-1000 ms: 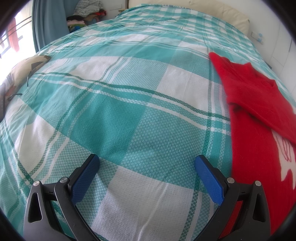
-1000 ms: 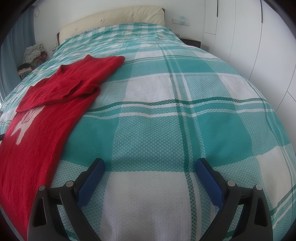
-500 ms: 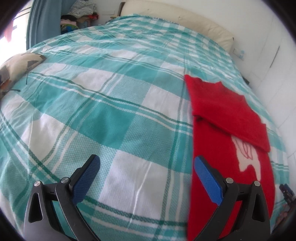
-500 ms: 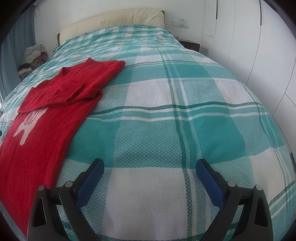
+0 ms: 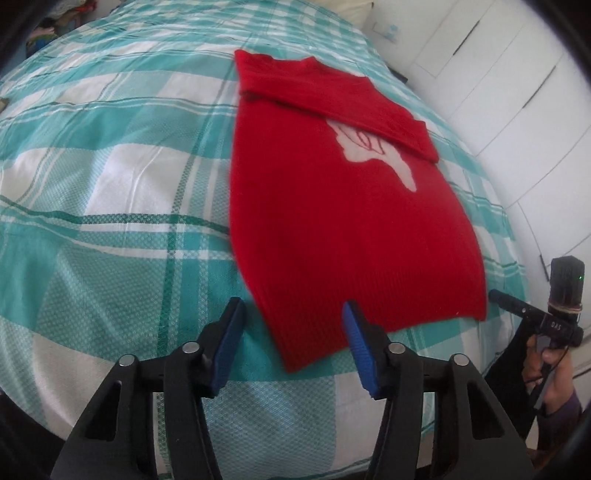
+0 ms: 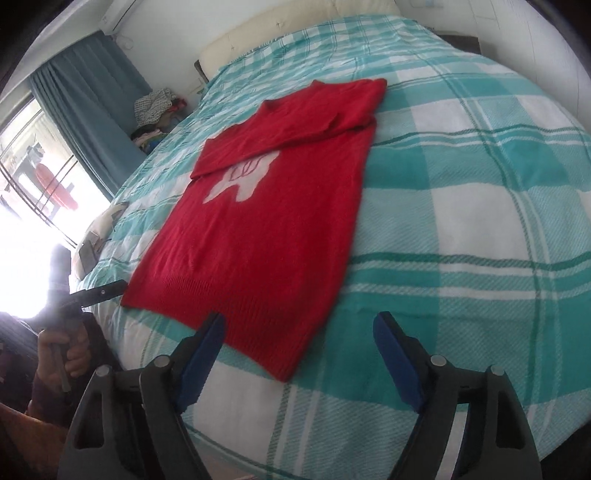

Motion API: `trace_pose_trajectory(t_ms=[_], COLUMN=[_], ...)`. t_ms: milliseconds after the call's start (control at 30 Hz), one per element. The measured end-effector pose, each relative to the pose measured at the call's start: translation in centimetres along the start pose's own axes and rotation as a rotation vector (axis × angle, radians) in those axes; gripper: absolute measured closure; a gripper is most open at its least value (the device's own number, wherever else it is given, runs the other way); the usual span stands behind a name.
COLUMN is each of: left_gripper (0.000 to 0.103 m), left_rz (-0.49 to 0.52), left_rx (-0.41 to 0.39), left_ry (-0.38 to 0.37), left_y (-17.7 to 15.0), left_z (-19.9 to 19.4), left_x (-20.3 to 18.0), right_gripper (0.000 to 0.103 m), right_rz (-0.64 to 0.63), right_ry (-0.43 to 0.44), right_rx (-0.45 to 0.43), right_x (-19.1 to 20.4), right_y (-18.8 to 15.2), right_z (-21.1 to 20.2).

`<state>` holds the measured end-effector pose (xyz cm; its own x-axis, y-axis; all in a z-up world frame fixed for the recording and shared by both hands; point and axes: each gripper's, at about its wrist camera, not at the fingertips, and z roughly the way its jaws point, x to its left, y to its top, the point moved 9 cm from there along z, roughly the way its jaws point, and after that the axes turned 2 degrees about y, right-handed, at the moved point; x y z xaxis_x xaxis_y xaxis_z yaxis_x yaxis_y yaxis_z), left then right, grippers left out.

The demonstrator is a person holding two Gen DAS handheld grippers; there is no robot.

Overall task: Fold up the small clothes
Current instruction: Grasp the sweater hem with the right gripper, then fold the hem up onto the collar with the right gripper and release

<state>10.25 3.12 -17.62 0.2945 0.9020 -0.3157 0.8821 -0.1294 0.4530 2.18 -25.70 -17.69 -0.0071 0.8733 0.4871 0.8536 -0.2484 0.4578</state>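
A red knitted sweater (image 5: 332,229) with a white motif (image 5: 373,155) lies flat on the teal plaid bedspread (image 5: 110,184), its sleeves folded across the chest. My left gripper (image 5: 293,314) hovers over the near left hem corner, jaws closing, pads not pressing the cloth. In the right wrist view the sweater (image 6: 266,229) lies the same way. There my right gripper (image 6: 299,325) hovers over the near right hem corner, jaws also closing, with nothing pinched. Each view catches a hand (image 5: 546,365) (image 6: 62,354) holding the other gripper beside the bed.
A cream headboard (image 6: 295,33) ends the bed. White wardrobe doors (image 5: 517,92) run along the right side. On the left are a blue curtain (image 6: 85,103), a bright window, a clothes pile (image 6: 155,107) and a pillow (image 6: 99,229).
Both views have swung inward toward the sweater, whose hem now lies just ahead of the fingers. Both pairs of jaws stand narrower than before, the left much more so.
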Motion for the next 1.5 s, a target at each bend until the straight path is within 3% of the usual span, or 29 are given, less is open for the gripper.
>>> trace_pose_trajectory(t_ms=[67, 133, 167, 200, 233, 367, 467, 567, 667, 800, 900, 1033, 1100, 1133, 1167, 1233, 1267, 1500], left_gripper=[0.082, 0.097, 0.099, 0.099, 0.100, 0.100, 0.100, 0.100, 0.100, 0.100, 0.100, 0.100, 0.091, 0.079, 0.054, 0.028, 0.022, 0.010], left_rz=[0.001, -0.014, -0.024, -0.033, -0.048, -0.166, -0.181, -0.146, -0.149, -0.190, -0.205, -0.215, -0.226, -0.238, -0.249, -0.256, -0.250, -0.089], left_rx=[0.022, 0.040, 0.040, 0.037, 0.036, -0.019, -0.104, -0.195, -0.228, -0.216, -0.185, -0.180, -0.174, -0.169, -0.172, -0.223, -0.249, -0.345], left_ry=[0.012, 0.000, -0.005, -0.013, -0.025, -0.147, -0.231, -0.245, -0.214, -0.139, -0.073, -0.004, 0.038, 0.053, 0.084, 0.121, 0.131, 0.281], left_y=[-0.6, -1.1, -1.1, -1.2, -1.2, 1.5, 6.7, 13.5, 20.6, 28.3, 32.3, 35.1, 35.9, 36.1, 36.2, 36.3, 36.2, 33.2], left_z=[0.4, 0.6, 0.6, 0.5, 0.2, -2.3, -3.7, -3.3, -0.1, 5.8, 10.0, 13.2, 14.3, 14.5, 14.5, 13.3, 12.6, 6.9], left_x=[-0.1, -0.1, 0.1, 0.2, 0.3, 0.9, 0.1, -1.0, -0.9, 0.5, 1.2, 2.1, 2.9, 3.3, 3.9, 4.7, 4.9, 3.4], right_gripper=[0.042, 0.055, 0.071, 0.096, 0.098, 0.099, 0.099, 0.099, 0.099, 0.099, 0.099, 0.099, 0.098, 0.097, 0.093, 0.073, 0.065, 0.064], right_rz=[0.023, 0.050, 0.049, 0.033, 0.028, 0.115, 0.103, 0.038, -0.001, -0.029, -0.027, 0.016, 0.042, 0.057, 0.074, 0.108, 0.117, 0.014], right_ry=[0.020, 0.037, 0.045, 0.033, 0.027, 0.059, 0.071, 0.033, -0.026, -0.123, -0.189, -0.199, -0.174, -0.155, -0.146, -0.152, -0.143, -0.183], right_rx=[0.033, 0.068, 0.092, 0.102, 0.102, -0.010, -0.132, -0.253, -0.342, -0.380, -0.363, -0.332, -0.322, -0.315, -0.320, -0.352, -0.372, -0.387], right_x=[0.1, 0.3, 0.5, 0.7, 0.6, -0.3, -0.2, 0.1, -0.3, -1.5, -3.8, -6.4, -7.3, -7.7, -8.0, -8.8, -8.8, -7.0], right_y=[-0.9, -1.7, -2.1, -2.3, -2.2, 0.5, 5.2, 12.0, 19.2, 27.4, 31.4, 34.7, 35.4, 35.8, 36.1, 36.5, 36.5, 33.9], right_z=[1.0, 2.3, 3.0, 3.5, 3.7, 0.6, -2.0, -3.0, -1.8, 2.7, 6.1, 10.4, 11.9, 12.6, 12.9, 12.4, 11.7, 7.7])
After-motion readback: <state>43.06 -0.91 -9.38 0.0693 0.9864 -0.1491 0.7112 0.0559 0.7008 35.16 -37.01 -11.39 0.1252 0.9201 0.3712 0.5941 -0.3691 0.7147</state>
